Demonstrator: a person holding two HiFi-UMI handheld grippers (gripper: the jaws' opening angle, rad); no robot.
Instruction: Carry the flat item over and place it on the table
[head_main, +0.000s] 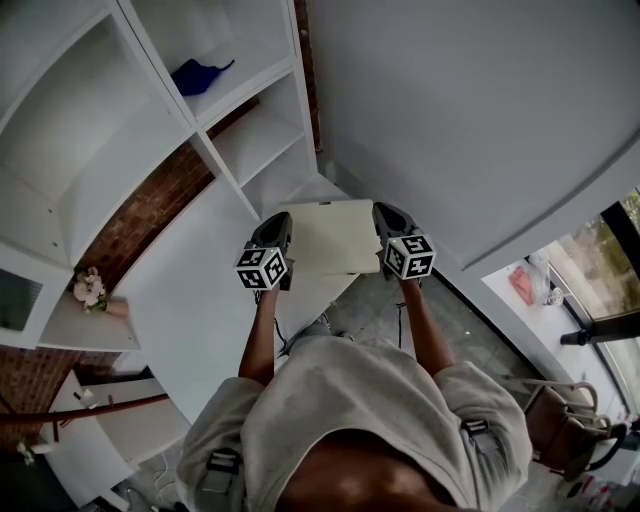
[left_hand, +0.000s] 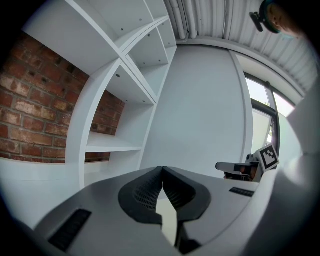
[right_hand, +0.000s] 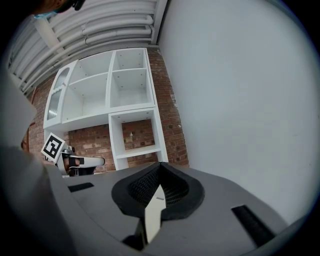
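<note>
**Where the flat item hangs between two clenched grippers**

As seen in the head view, the flat item (head_main: 330, 235), a pale cream rectangular panel, lies at the centre of the frame, held clear of any surface and roughly level. The left gripper (head_main: 277, 232) grasps its left edge and the right gripper (head_main: 392, 225) its right edge; each carries its cube of square markers at the end nearer the person. In the left gripper view the dark ribbed jaws are pressed together at their tips, with a thin pale sliver of the item pinched between them lower in the frame. The right gripper view shows the same arrangement: jaws clamped on a narrow pale edge seen end-on. Each gripper view also shows the opposite gripper at its side margin.

Below the item in the head view, the person's forearms run down to a grey shirt (head_main: 370, 410) filling the bottom centre. A white shelving unit (head_main: 205, 135) occupies the upper left, with a blue object (head_main: 198, 76) on one upper shelf. A brick wall (head_main: 150, 205) shows behind the shelves, and a small bunch of flowers (head_main: 89, 288) stands on a ledge at the left margin. A plain white wall (head_main: 480, 120) fills the upper right. A pink bag (head_main: 521, 283) lies on the floor at the right edge.
</note>
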